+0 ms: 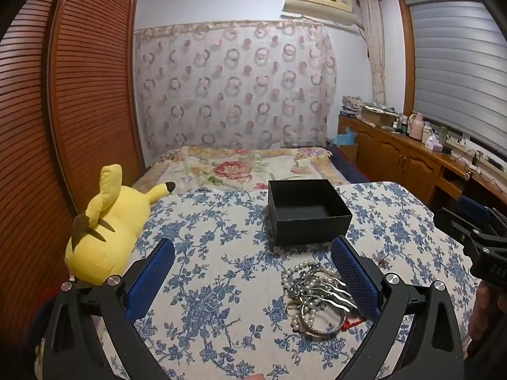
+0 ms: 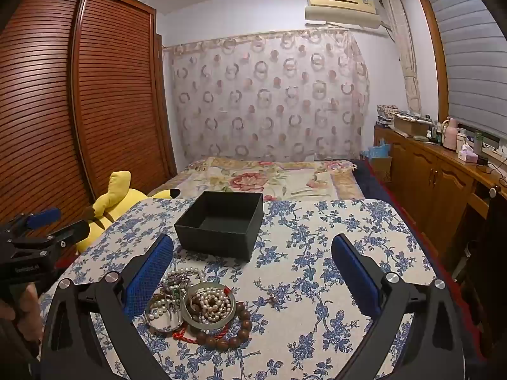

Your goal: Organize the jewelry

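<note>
A bench (image 2: 332,253) under a blue-flowered cloth stood before a bed. On it sat a black box (image 2: 221,224), nothing in it. Just in front lay the jewelry pile (image 2: 196,304). Left tongs (image 1: 253,272) and right tongs (image 2: 253,272) were spread wide, gripping nothing.

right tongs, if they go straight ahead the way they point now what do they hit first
Probably the tablecloth just right of the black box, if they tilt down as they seem to. The jewelry pile lies by the left finger, off the centre line. Depth is unclear.
</note>
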The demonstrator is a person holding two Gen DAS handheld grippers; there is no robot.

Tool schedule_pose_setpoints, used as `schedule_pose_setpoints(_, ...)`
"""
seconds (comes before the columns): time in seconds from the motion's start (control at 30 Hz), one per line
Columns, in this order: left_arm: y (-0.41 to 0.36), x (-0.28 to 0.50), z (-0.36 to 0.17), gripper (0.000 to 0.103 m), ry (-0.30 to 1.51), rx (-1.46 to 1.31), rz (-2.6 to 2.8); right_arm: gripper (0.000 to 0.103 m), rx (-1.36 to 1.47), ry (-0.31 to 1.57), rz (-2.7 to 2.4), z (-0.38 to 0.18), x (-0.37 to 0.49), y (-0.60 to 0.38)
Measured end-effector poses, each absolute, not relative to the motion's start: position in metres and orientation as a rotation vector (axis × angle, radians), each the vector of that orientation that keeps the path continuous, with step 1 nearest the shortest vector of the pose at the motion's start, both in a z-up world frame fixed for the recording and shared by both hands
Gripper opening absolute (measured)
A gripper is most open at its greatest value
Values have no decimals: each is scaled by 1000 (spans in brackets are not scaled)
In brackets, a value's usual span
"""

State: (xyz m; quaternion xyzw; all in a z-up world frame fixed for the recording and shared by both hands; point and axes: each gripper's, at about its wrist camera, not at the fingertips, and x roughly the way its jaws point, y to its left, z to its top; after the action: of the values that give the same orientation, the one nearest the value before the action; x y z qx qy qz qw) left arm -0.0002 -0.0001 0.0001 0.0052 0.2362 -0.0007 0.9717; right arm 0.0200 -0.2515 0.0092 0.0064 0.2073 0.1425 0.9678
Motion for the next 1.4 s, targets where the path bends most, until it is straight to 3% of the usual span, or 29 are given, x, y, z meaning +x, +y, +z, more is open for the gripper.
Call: schedule_pose_setpoints(1.4, -2, 1, 0, 96, 477, 7, -2, 101, 12, 418, 289, 9, 18, -250)
